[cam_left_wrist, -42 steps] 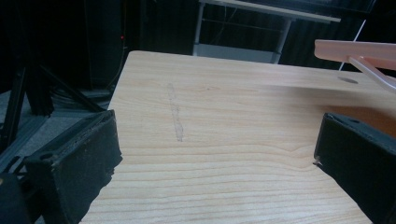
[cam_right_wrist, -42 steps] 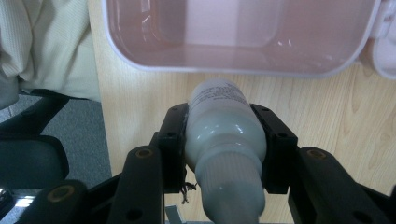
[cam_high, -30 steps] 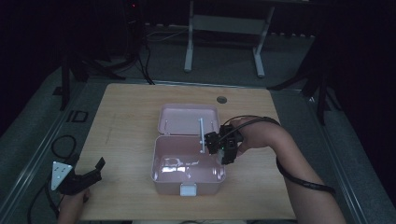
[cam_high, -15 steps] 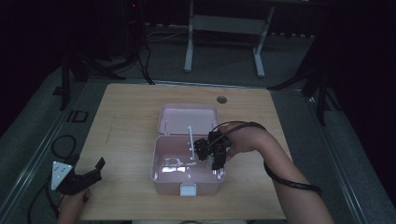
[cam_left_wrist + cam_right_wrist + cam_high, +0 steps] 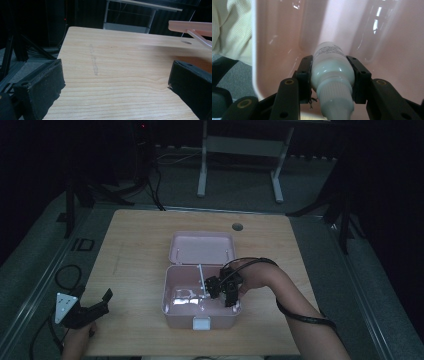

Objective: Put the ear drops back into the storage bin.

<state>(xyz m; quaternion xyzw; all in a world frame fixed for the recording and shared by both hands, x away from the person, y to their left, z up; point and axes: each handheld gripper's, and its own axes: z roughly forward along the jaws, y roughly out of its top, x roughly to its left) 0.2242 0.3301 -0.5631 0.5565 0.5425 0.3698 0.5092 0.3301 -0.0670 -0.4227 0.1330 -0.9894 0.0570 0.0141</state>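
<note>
Wooden surface (image 5: 140, 245) w/ open pink box (image 5: 200, 307) mid. Right tool (image 5: 332, 80) inside box, pinching small white bottle (image 5: 332, 72) at the shoulder. Prob light, stiff plastic, slick; grip the body, not the cap. Left tool (image 5: 115, 82) spread, idle.

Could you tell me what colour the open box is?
Pale pink box, clearest in the high view.

Dark room — grey floor (image 5: 45, 255), wooden table (image 5: 135, 245), metal stand (image 5: 240, 150) behind.
</note>
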